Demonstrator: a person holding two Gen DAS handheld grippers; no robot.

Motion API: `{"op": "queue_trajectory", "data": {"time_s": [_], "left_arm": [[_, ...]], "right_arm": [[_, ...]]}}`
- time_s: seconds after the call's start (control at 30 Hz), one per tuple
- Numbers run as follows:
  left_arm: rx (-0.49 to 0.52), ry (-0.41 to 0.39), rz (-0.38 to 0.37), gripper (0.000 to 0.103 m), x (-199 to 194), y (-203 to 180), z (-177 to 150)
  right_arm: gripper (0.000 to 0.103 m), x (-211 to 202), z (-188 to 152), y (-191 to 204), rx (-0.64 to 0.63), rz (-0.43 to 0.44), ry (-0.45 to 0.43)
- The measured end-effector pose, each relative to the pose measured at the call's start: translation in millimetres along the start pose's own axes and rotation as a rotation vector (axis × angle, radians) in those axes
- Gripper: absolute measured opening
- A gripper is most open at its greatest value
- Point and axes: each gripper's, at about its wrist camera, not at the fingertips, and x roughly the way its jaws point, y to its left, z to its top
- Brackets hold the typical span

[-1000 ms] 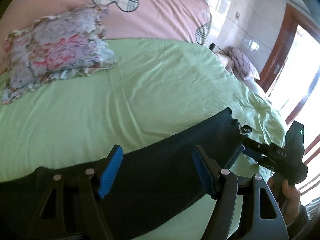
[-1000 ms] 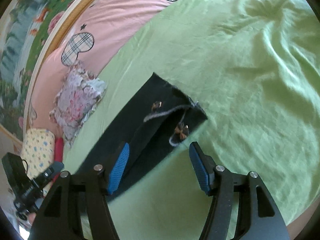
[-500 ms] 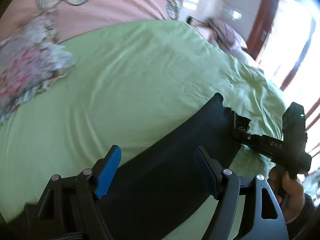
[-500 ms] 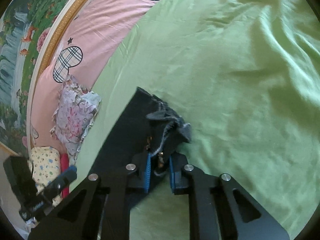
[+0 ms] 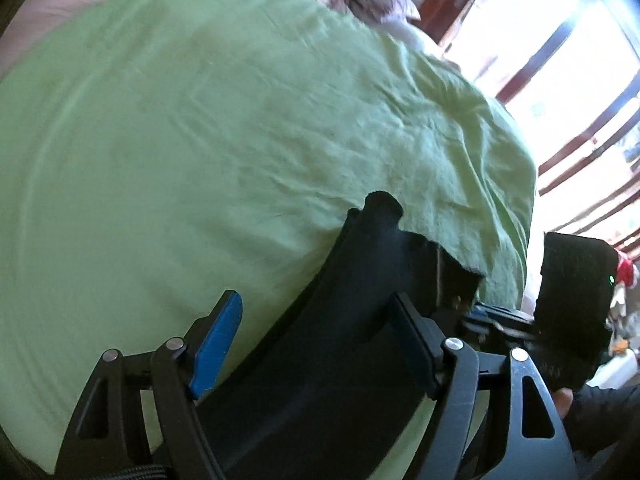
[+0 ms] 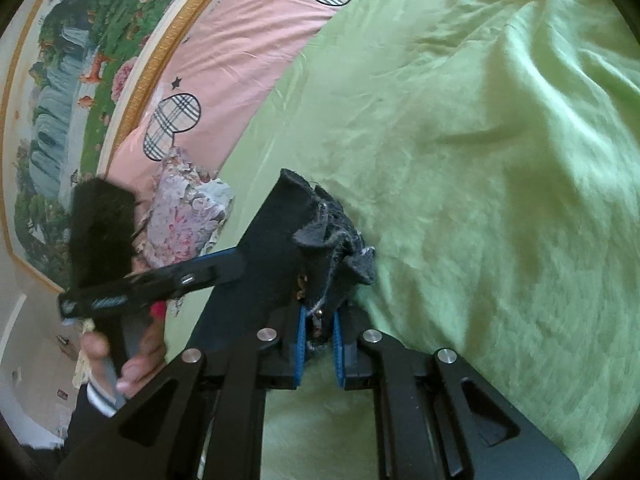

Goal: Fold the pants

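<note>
The pants (image 5: 360,320) lay as a long dark strip across the green sheet (image 5: 200,140) of the bed, and both pairs of tongs were at them. In the right wrist view the right tongs (image 6: 320,344) were drawn narrow, their blue pads (image 6: 301,346) pinching the bunched end of the pants (image 6: 280,240), where a pale drawstring (image 6: 326,288) and a small metal eyelet showed just above the pads. That end was lifted and crumpled, with the rest of the strip running away toward the flowered cushion (image 6: 184,216).

The left tongs (image 5: 316,340) stood wide. In the left wrist view one blue pad (image 5: 216,344) sat over the green sheet just beside the near edge of the pants, while the other finger lay over the dark cloth itself, so the pants passed between and under the spread fingers without being pinched. Past the pants, the right tongs (image 5: 476,316) met the ragged far end of the strip.

In the right wrist view the left tongs (image 6: 224,264) reached in from beside the cushion, their tips touching the edge of the pants. Behind the cushion lay a pink quilt (image 6: 248,40) with checked hearts and a framed picture (image 6: 80,80).
</note>
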Motion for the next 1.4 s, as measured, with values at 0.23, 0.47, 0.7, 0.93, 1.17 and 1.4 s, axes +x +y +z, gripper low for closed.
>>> {"op": "queue_trajectory", "data": {"time_s": [0.23,0.47,0.7,0.93,1.17,1.4], "left_arm": [[-0.016,0.022,-0.153,0.014,17.4,-0.4,14.8],[0.029,-0.062,-0.112,0.01,-7.7,-11.8,4.4],[0.054,-0.185,-0.117,0.01,-60.8,-19.3,-8.9],[0.038,-0.285,-0.098,0.01,-107.7,-16.6,-36.5],[0.0,-0.369,-0.079,0.01,-141.5,-2.1,-75.1],[-0.091,-0.413,-0.065,0.01,-154.1,28.1,-121.7]], "right_arm": [[0.012,-1.7,-1.8,-2.1,-0.04,0.02,0.005],[0.012,-2.9,-0.8,3.6,-0.047,0.026,0.009],[0.012,-13.0,2.5,31.1,-0.107,0.106,-0.013],[0.012,-16.5,0.2,77.6,-0.211,0.216,0.002],[0.012,-6.8,-11.4,115.8,-0.297,0.285,0.054],[0.012,19.7,-35.7,140.8,-0.36,0.315,0.134]]}}
